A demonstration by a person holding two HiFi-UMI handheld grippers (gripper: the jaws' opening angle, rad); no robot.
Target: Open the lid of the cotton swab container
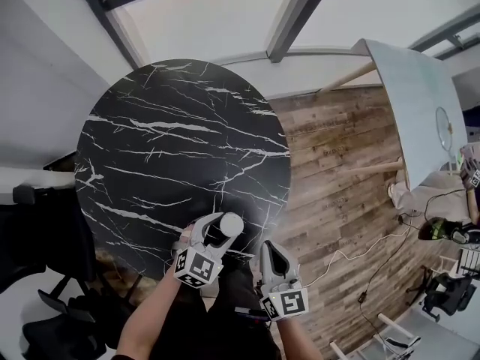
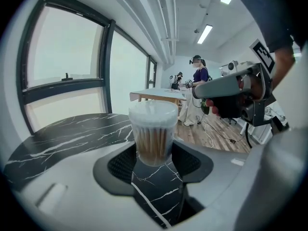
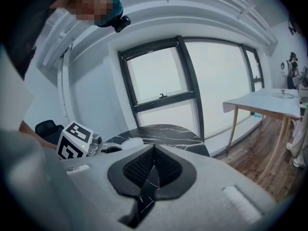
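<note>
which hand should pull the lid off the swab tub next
Right. The left gripper grips the swab tub by its body, its lid on and uncovered. The right gripper is empty, fingers shut, close beside it, so it can likely reach the lid.

Pale daylight comes in through the big windows [image 2: 62,57], which are washed out to flat white in every view. Two ceiling lights [image 2: 204,32] glare in my left gripper view. The black table [image 1: 180,141] takes only a soft sheen. Both gripper views bend strongly at the edges and darken to black corners. Whatever sits nearest each lens is blurred. The swab container [image 2: 153,131] stays fairly sharp, though its lid is hazy.
</note>
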